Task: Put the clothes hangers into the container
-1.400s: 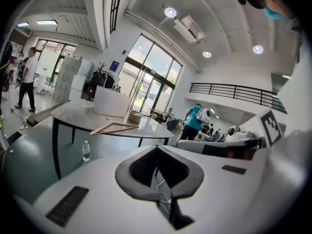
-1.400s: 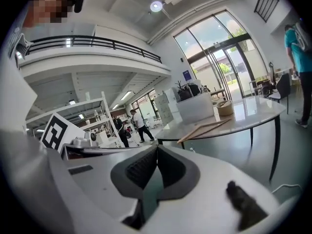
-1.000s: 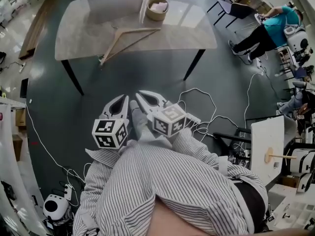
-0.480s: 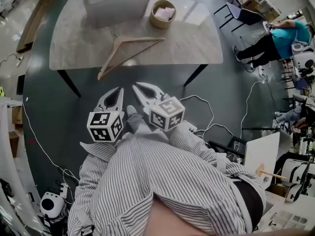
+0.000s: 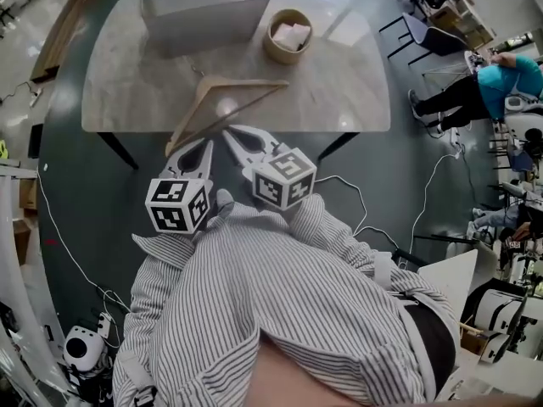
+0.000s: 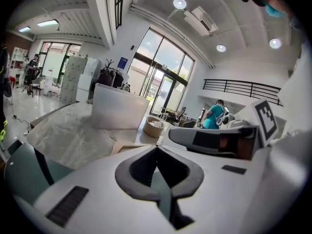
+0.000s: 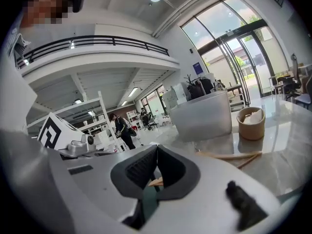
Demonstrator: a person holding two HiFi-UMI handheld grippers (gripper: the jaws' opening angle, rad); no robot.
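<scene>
At the table's [image 5: 339,91] near edge, the left gripper [image 5: 204,145] and right gripper [image 5: 231,134] have drawn up within the last second. Both are clenched on nothing, just short of the 1 wooden hanger [image 5: 225,104], which lies outside the clear container [image 5: 204,7]. The pickup looks next.

Your grey stone-topped table [image 5: 339,91] carries: one pale wooden triangular clothes hanger [image 5: 222,100], one frosted rectangular plastic container [image 5: 204,7], one round tan tub [image 5: 287,36].
</scene>
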